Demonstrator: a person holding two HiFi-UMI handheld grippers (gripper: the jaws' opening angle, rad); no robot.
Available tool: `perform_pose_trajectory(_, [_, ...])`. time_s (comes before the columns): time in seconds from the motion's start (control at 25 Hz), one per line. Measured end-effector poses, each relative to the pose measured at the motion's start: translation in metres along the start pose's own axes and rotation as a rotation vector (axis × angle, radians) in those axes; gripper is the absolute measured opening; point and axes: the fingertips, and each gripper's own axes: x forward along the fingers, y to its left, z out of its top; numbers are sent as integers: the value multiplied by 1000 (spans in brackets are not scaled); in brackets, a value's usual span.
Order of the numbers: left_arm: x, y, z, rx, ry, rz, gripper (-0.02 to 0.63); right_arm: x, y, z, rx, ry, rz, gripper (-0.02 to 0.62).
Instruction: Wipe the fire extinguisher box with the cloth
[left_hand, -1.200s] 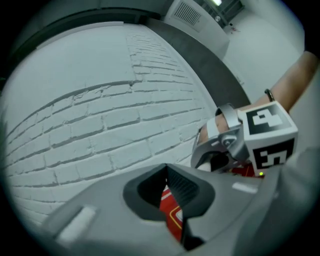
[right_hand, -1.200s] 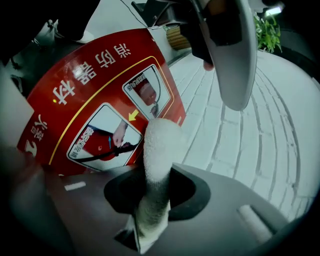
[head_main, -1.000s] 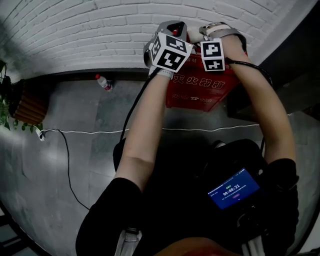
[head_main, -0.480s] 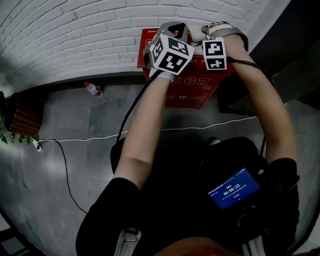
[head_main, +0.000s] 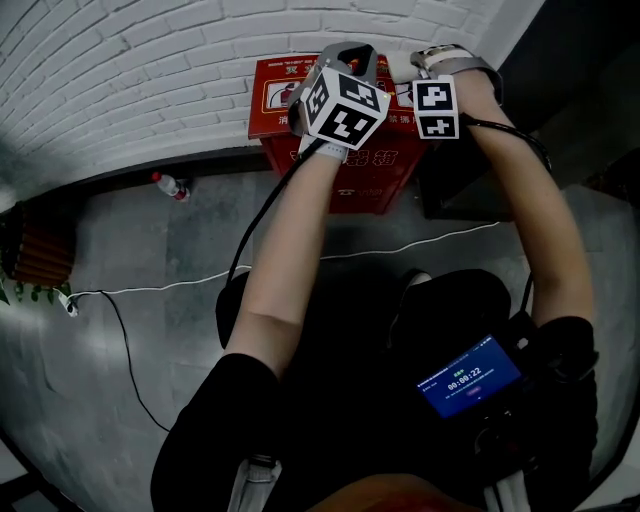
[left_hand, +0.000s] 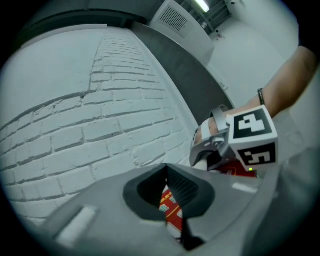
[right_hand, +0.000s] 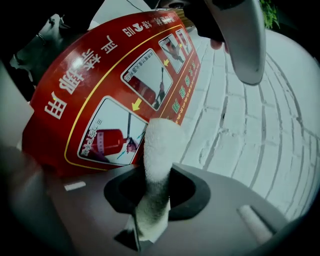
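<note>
Since the right gripper (right_hand: 152, 200) is pinching the cloth (right_hand: 161, 145), a soft, light wad best held by its bunched end, its tip sits near the stiff, slick-looking red fire extinguisher box (right_hand: 100, 85) by the brick wall (right_hand: 260, 130). Only its own view shows the left gripper (left_hand: 175, 210) closed, empty; head view misses the cloth.

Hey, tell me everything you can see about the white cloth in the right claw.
The cloth is white and fluffy, like terry or microfibre, bunched into a thick roll. The right claw is shut on its lower part; its rounded end sticks out past the jaws toward the red fire extinguisher box by the white brick wall. A short tail shows nearer the camera. Whether the tip touches the box cannot be told.
</note>
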Motion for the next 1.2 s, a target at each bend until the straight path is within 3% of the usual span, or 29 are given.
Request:
perform_pose_trajectory(0.4, [-5,-2,-4,-20,-1,-3,0,1,30,-49,37,106,72,100])
perform_pose_trajectory(0.6, [-21,8,-4,-10,0,10,0,-15,10,-48,58,107,-9,101])
perform_pose_trajectory(0.8, [-50,35,-5,-17,-9,58,0,-42,-39,-11,82,55,-112,103])
perform_pose_trajectory(1.2, [-122,114,-42,-79,19,202,0,-74,-95,121,44,-112,-189,103])
